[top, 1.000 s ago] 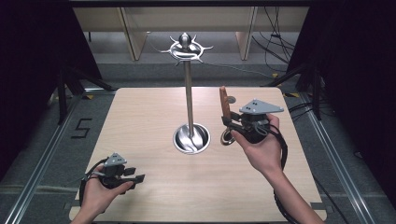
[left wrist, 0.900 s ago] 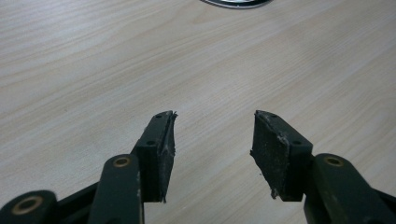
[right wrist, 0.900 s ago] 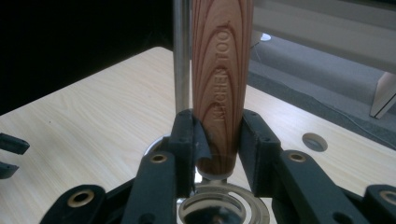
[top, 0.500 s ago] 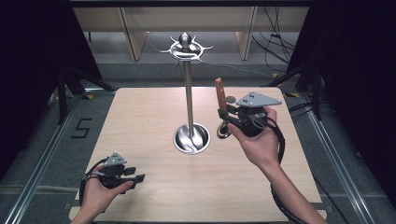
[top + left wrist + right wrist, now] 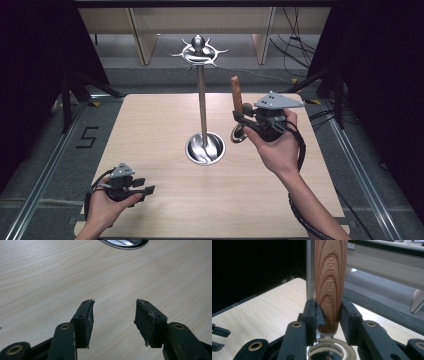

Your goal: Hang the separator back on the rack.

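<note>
While low over the tabletop's (image 5: 150, 130) near left corner, left gripper (image 5: 141, 188) with jaws apart on nothing; right gripper (image 5: 241, 119) clamped on the wooden handle (image 5: 236, 94) of a kitchen tool.

Nearest, by the front edge: left hand (image 5: 102, 210) and its gripper, bare wood ahead of the parted jaws in the left gripper view (image 5: 113, 310), broad open room across the near half and toward the right edge. Farther in, right of centre: right hand (image 5: 277, 147) held above the surface, jaws closed on the handle's lower end (image 5: 329, 297). Long axis near upright, handle pointing up with a slight lean, lettered "KITCHEN TOOL"; metal ring end (image 5: 238, 134) hanging just below the jaws. At the centre: stand's shallow round metal base (image 5: 205, 148), nothing in it but the thin post (image 5: 202, 107), hooked crown (image 5: 199, 51) at top past the far edge.
</note>
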### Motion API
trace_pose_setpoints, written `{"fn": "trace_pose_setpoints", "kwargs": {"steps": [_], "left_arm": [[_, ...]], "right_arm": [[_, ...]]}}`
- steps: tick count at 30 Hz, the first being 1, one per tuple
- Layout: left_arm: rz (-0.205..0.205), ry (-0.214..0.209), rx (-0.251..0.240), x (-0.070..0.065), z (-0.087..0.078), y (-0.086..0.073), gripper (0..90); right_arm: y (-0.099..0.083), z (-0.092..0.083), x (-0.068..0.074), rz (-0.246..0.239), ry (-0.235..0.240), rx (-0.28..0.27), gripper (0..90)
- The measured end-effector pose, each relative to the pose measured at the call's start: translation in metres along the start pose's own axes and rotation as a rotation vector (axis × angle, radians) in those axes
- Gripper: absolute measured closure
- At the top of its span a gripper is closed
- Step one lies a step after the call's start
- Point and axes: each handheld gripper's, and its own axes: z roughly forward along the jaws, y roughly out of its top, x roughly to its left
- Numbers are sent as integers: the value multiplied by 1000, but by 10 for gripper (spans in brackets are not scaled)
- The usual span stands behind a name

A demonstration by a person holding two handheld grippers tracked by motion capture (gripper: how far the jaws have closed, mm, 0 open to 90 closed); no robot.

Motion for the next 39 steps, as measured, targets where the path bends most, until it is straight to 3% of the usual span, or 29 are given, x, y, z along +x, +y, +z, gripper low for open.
{"fn": "trace_pose_setpoints", "kwargs": {"steps": [1,6,7,8,11,12,14,18,19,20,21,23,27,29,31,32,33,34,35,36,37,38,39], "left_arm": [[-3,0,-2,0,0,0,480],[-5,-3,-12,0,0,1,480],[2,-1,1,0,0,1,481],[-17,-1,-19,-1,1,1,480],[-22,3,-30,-3,2,1,480],[-18,1,-28,-2,3,1,479],[0,-8,-17,0,1,3,479],[-33,-1,-38,0,0,2,477],[-22,0,-26,1,-1,2,477],[0,-2,-6,2,-2,2,477],[-37,-1,-39,-1,0,2,476],[-15,1,-30,0,-2,2,473],[-15,10,-34,0,-2,2,461],[-35,7,-40,0,0,2,458],[-11,9,-16,2,-2,2,455],[-23,11,-35,2,-1,2,454],[-19,8,-24,2,-2,2,453],[-45,11,-54,0,0,2,453],[-45,21,-56,0,-1,2,452],[-44,25,-55,-1,-1,2,452],[-40,27,-51,0,-1,2,451],[-9,26,-25,2,-3,2,451],[-13,27,-31,2,-3,2,450]], "right_arm": [[0,1,-1,-13,2,-17,693],[3,-1,-1,17,-3,-9,693],[4,0,-2,-9,-4,-17,693],[4,-1,-2,4,6,-11,693],[5,-1,-2,6,2,-21,692],[5,-2,-1,24,-4,-13,693],[7,0,-3,8,4,-28,693],[10,-5,-4,20,-9,-27,693],[10,-4,-5,2,-6,-41,693],[10,-4,-5,14,1,-42,693],[11,-4,-5,17,5,-38,693],[11,-3,-4,16,-14,-39,693],[13,-1,-4,10,2,-36,693],[14,-2,-3,13,-6,-37,693],[15,-2,-2,22,-5,-45,693],[16,-3,-2,18,-5,-39,693],[18,-3,-4,5,-5,-40,693],[18,-3,-4,12,1,-46,693],[20,-3,-5,-16,-13,-49,692],[20,-3,-4,5,-7,-44,693],[21,-3,-5,-7,-11,-58,693],[21,-3,-4,-5,-9,-58,693],[22,-3,-4,-4,-9,-61,693]]}}
